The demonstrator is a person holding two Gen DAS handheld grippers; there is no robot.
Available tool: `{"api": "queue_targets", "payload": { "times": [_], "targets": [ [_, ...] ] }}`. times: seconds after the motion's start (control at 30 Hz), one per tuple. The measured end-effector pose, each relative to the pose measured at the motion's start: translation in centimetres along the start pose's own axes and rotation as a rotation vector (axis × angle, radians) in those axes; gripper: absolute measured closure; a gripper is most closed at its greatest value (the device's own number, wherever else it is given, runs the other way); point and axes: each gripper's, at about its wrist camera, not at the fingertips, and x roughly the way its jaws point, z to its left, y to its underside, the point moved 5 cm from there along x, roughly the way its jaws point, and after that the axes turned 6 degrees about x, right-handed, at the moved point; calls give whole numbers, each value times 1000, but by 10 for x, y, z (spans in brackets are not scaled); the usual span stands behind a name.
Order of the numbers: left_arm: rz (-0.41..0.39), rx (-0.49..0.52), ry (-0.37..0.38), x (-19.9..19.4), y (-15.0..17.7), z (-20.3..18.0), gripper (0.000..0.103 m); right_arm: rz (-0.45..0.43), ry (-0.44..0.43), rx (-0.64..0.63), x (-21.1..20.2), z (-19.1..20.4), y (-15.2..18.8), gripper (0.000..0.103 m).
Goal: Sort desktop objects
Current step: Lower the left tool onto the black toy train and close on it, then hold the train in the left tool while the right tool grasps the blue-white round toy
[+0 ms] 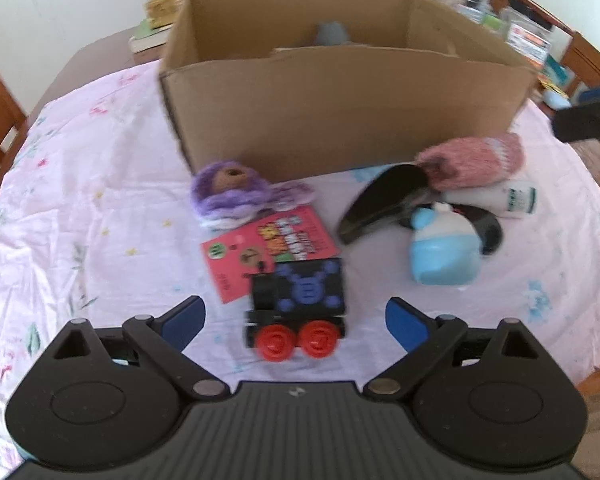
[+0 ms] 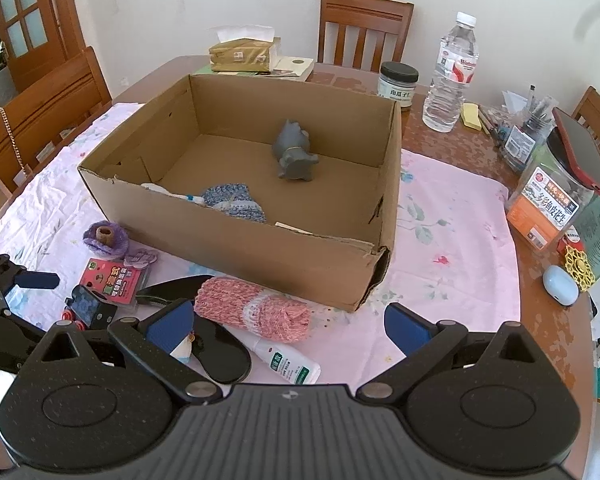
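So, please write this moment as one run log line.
left gripper: open, toy train between fingers | right gripper: open, above pink knit roll | box: gray toy inside

hand-held gripper [image 1: 296, 320] | black ribbed body | blue pads [image 1: 184, 320] | silver pivot screws

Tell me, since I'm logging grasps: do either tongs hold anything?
Nothing. Left tongs are open around the toy train; right tongs are open, empty.

matt corrugated cardboard box [image 2: 260, 236], pink knitted wool roll [image 2: 252, 308], glossy black plastic shoehorn [image 2: 220, 352], thin printed cotton cloth [image 2: 452, 240]
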Motion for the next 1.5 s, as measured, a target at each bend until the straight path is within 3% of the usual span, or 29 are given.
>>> {"api": "queue_targets", "payload": {
  "times": [0.2, 0.57, 0.73, 1.5],
  "targets": [
    [-8, 13, 22, 1, -1, -5, 29, 8, 5, 4, 0, -3, 2, 0],
    [-19, 14, 17, 8, -6, -5, 35, 27, 3, 9, 2, -6, 10, 0],
    [-29, 18, 9, 6, -8, -3, 52, 41, -4, -3, 3, -4, 15, 0],
    [-30, 21, 44, -9, -9, -6, 52, 96, -72, -75, 20, 21, 29, 0]
  ]
}}
